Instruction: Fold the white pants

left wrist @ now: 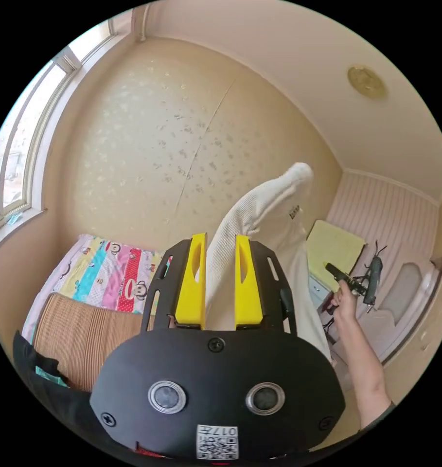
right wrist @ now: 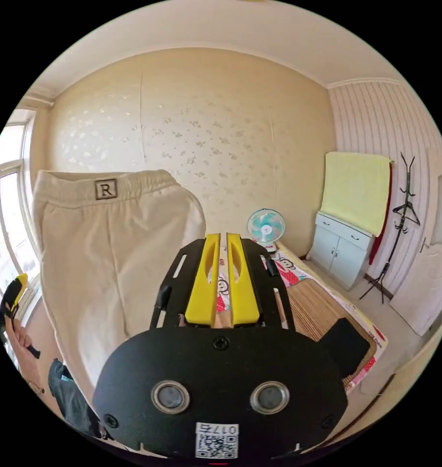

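The white pants are clamped between the left hand-held gripper jaws at frame center. The right hand-held gripper is nearly closed on nothing, with the bed seen lower right and the waistband edge upper left.

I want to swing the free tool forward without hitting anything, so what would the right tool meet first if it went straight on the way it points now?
Judging by the right gripper view, the right tool, shut and empty, points down the bed toward the small fan. It would likely meet the cartoon-print sheet first; depth is unclear.
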